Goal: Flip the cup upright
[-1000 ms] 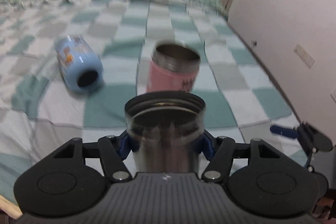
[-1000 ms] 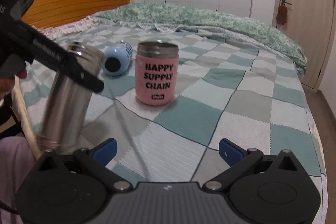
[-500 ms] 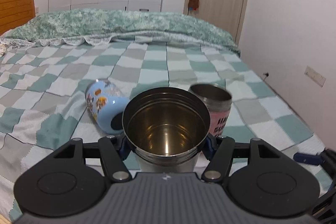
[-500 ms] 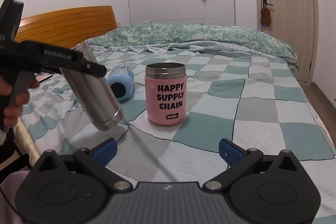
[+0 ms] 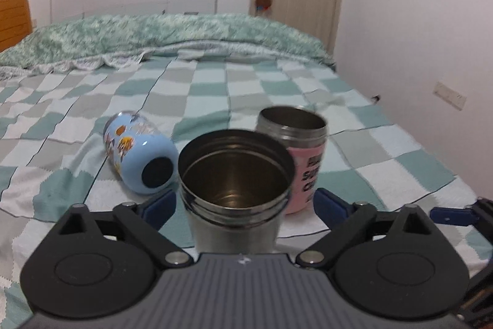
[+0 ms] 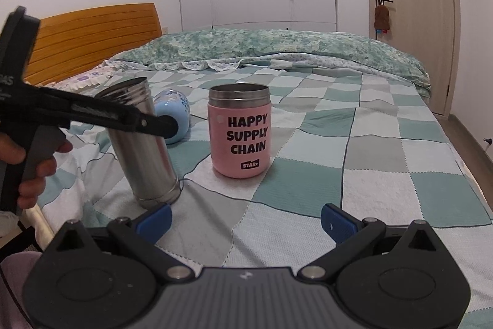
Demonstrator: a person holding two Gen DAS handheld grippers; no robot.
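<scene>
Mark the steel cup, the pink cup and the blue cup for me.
steel cup (image 6: 144,156), right wrist view, on its bare side wall.
pink cup (image 6: 243,137), right wrist view, on the lettered pink sleeve.
blue cup (image 5: 135,153), left wrist view, on its side near the base.

1. Steel cup (image 5: 234,190) (image 6: 140,141) – plain w/ threaded rim, mouth up, standing on the quilt, leaning slightly; nothing showing inside.
2. Pink cup (image 6: 239,130) (image 5: 303,150) – steel rim, black "HAPPY SUPPLY CHAIN" lettering, sitting upright, mouth open, just right of steel cup, not touching it.
3. Blue cup (image 5: 138,156) (image 6: 174,116) – light blue w/ orange cartoon prints, lying on its side, dark round end facing the cams, behind and left of steel cup.
</scene>
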